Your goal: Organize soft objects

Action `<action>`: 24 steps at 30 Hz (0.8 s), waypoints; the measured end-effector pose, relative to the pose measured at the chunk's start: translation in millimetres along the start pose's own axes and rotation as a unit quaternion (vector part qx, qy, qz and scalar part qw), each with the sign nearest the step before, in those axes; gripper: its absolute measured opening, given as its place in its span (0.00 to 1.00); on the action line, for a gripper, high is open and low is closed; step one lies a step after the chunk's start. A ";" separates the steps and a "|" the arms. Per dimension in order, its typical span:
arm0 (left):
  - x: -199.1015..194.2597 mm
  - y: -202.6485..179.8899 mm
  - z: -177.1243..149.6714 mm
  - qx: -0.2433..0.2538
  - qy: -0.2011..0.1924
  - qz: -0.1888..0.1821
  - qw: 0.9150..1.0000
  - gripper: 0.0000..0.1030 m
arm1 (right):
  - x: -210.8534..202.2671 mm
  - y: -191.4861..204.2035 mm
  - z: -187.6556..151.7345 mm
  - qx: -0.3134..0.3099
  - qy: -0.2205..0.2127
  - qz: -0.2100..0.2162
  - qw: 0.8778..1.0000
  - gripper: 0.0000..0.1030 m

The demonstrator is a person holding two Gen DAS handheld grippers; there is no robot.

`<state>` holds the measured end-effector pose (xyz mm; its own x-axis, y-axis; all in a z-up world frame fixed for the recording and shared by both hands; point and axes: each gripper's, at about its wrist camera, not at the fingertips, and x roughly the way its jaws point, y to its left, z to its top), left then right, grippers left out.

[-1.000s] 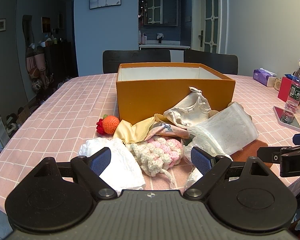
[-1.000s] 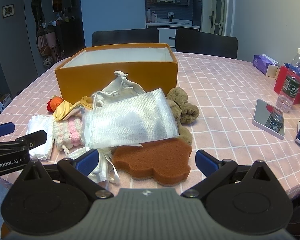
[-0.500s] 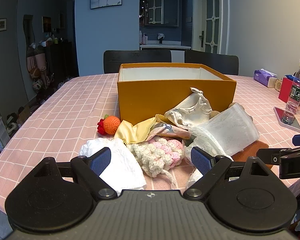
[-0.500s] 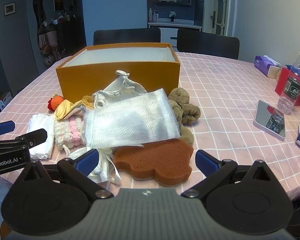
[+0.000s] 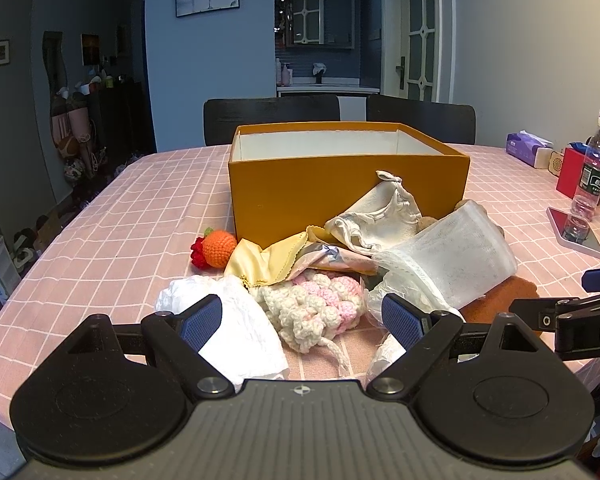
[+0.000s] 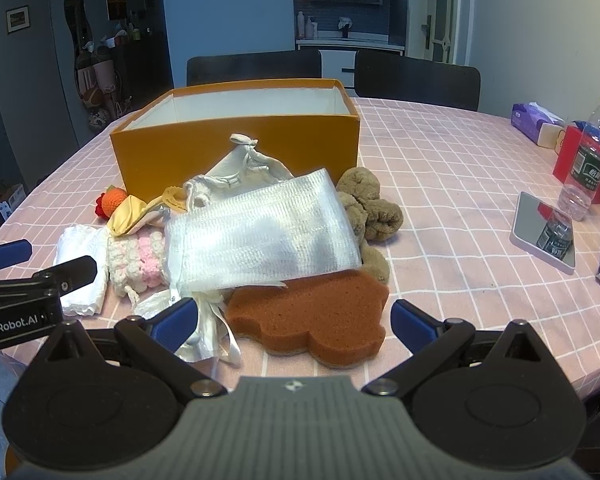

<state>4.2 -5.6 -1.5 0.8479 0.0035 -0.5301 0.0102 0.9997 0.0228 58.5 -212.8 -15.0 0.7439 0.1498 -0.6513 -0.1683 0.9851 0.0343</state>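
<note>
The left gripper point(image 5: 302, 316) is held with fingers spread and empty, a crocheted pouch point(image 5: 314, 306) framed between them. The right gripper point(image 6: 294, 320) is likewise released, a brown sponge point(image 6: 320, 312) between its fingers, likely for boxing in the orange box point(image 6: 236, 148) beyond on the bench point(image 6: 440, 200).

Legible markings are few. In the right wrist view, the left gripper point(image 6: 40, 266) enters from the left edge; its black side plate carries white lettering reading "GenRobot.AI", the first letter partly cut off. In the left wrist view, the right gripper point(image 5: 588, 296) enters from the right edge; its black side plate shows white letters "D A", the remainder out of frame. The water bottle point(image 6: 588, 160) bears a dark label with white characters, too small to read.
</note>
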 end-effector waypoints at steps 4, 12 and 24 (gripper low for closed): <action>0.8 -0.4 0.7 -0.002 0.002 0.001 1.000 1.00 | 0.7 0.3 0.2 -0.002 0.001 0.002 1.000 0.98; 1.4 0.5 1.4 -0.003 0.004 0.002 1.000 1.00 | 2.3 0.6 0.4 -0.003 0.003 0.002 1.000 0.98; 2.8 7.0 0.7 -0.015 0.010 -0.018 1.000 1.00 | 5.4 0.6 -0.2 -0.002 0.011 0.016 1.000 0.98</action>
<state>6.9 1.5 -2.2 0.8360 -0.0329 -0.5478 0.0252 0.9994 -0.0217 62.4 -211.4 -18.7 0.7240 0.1792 -0.6662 -0.1938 0.9796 0.0528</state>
